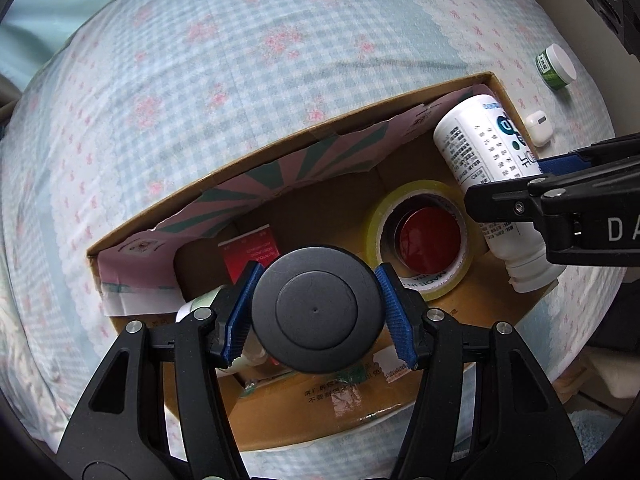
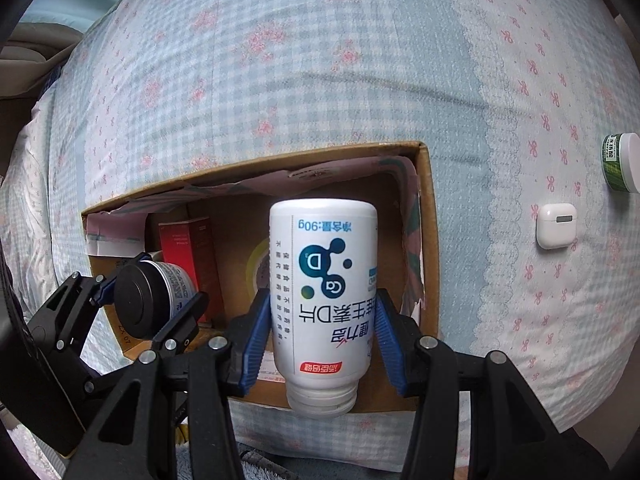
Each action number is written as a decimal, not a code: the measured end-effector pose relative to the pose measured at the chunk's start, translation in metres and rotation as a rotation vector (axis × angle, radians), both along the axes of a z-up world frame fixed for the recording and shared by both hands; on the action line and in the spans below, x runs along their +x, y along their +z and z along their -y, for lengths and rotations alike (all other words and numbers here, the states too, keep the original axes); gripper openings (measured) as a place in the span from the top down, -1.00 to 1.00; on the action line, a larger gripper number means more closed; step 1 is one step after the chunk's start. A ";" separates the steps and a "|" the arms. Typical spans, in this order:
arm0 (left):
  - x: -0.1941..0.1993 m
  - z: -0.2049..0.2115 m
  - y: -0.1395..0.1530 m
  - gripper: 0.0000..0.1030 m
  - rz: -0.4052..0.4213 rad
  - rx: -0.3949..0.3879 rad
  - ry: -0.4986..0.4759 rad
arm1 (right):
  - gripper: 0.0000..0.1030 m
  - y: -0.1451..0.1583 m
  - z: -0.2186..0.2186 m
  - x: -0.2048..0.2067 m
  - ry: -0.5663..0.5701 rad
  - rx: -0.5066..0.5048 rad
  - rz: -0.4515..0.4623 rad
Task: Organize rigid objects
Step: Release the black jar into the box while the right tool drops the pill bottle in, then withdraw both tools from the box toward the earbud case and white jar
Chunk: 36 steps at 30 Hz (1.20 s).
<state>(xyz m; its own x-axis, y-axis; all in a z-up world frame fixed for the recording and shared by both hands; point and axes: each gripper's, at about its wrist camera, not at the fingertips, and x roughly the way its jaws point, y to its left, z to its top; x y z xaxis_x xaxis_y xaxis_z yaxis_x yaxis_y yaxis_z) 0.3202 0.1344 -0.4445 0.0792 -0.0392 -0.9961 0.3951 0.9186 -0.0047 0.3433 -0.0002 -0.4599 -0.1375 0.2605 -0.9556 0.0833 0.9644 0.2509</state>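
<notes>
Cardboard box (image 1: 404,410) ahead of both my tools already holds a tape roll (image 1: 420,236) and a red carton (image 1: 250,254). My left tool (image 1: 316,316) grips a black-lidded jar (image 1: 316,312) over its near side, and my right tool (image 2: 322,344) clamps a white bottle (image 2: 324,280) over its right end. Both are not yet set down, and an earbud case (image 2: 557,225) and a green jar (image 2: 620,162) lie on the bed (image 2: 280,60) beyond the right tool, so I judge the job roughly half done.

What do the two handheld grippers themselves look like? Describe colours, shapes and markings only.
Both the left gripper and the right gripper are matte black plastic frames with triangular cut-outs and silver round screw heads. Their jaws carry ribbed blue pads. White letters "DA" mark the right gripper's side in the left wrist view.
</notes>
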 end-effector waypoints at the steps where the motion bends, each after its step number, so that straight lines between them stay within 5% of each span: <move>1: 0.000 0.000 0.005 -0.74 0.014 -0.003 0.002 | 0.06 0.002 0.001 0.000 -0.011 0.003 0.011; 2: -0.001 0.000 0.010 -0.99 0.033 -0.012 0.004 | -0.15 0.006 0.002 0.000 -0.022 0.008 0.025; 5: -0.002 -0.004 0.024 -0.99 0.051 -0.045 0.014 | -1.00 0.020 0.004 -0.001 -0.042 0.005 0.089; 14: -0.016 -0.034 0.044 -0.99 0.054 -0.051 0.104 | -1.00 0.044 0.006 -0.018 -0.067 0.014 0.145; 36: -0.097 -0.064 0.168 -0.99 0.318 -0.079 0.128 | -1.00 0.168 -0.017 -0.095 -0.026 -0.028 0.388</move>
